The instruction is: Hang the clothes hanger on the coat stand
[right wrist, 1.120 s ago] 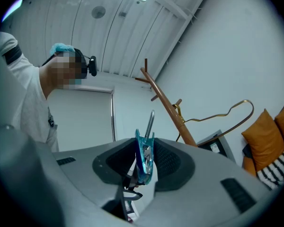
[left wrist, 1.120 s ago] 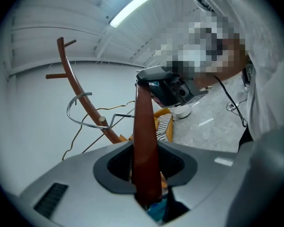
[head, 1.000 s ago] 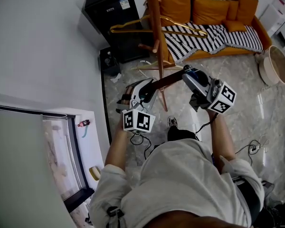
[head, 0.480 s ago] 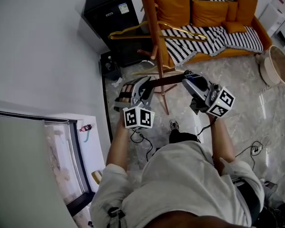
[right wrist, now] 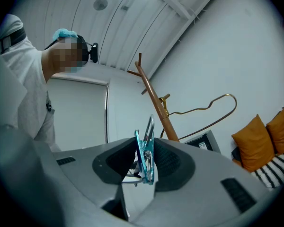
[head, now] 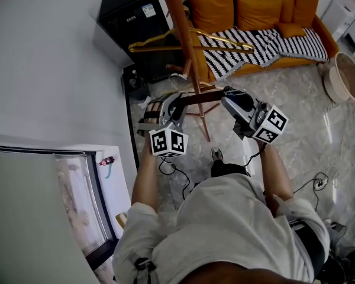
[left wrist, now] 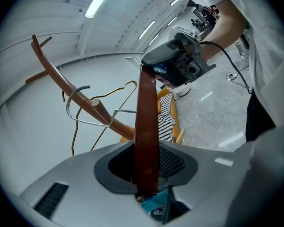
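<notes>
A dark brown wooden clothes hanger (head: 200,96) spans between my two grippers, close in front of the wooden coat stand (head: 178,28). My left gripper (head: 176,101) is shut on its left end; in the left gripper view the bar (left wrist: 146,126) runs up out of the jaws. My right gripper (head: 226,94) is shut on the other end, where a teal clip (right wrist: 145,157) sits between the pads. The hanger's silver hook (left wrist: 78,109) curls around a peg (left wrist: 98,109) of the stand. A gold wire hanger (head: 219,38) hangs on the stand.
A black cabinet (head: 136,22) stands behind the stand against the white wall. An orange sofa (head: 266,10) with a striped blanket (head: 266,46) is at the back right, and a round basket (head: 343,78) is further right. Cables (head: 310,185) lie on the marble floor.
Both grippers have carried the brown hanger a little up and closer to the stand's pole, and the bar now lies more level. Both grips are unchanged.
</notes>
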### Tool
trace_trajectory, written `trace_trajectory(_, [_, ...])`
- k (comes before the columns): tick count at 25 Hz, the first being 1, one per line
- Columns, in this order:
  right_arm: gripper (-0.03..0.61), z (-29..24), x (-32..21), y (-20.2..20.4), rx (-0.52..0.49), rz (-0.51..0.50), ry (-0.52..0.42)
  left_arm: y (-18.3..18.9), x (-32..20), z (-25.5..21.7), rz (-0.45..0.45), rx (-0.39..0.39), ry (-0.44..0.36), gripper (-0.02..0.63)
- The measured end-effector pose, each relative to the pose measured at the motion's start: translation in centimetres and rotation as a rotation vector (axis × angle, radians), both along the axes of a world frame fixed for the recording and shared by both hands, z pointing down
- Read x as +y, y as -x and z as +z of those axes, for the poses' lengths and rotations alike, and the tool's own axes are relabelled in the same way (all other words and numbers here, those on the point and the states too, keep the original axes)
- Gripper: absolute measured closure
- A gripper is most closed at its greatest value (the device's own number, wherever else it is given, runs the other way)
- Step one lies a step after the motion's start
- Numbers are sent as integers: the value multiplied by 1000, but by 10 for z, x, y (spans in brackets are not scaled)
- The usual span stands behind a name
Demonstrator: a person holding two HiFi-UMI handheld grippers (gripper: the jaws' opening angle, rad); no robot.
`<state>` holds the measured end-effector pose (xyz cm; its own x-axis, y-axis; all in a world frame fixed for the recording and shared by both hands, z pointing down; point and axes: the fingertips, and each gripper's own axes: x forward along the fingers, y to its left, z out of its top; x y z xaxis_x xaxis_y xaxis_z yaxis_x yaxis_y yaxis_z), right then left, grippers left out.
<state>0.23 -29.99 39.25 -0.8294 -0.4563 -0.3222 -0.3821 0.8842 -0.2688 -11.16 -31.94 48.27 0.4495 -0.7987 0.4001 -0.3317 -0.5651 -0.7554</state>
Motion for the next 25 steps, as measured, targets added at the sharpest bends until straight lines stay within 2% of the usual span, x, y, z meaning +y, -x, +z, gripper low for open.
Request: trace_trajectory(25, [465,21,-35,-9,-3,22,35,-4,-34,13,-19,-55,2,486])
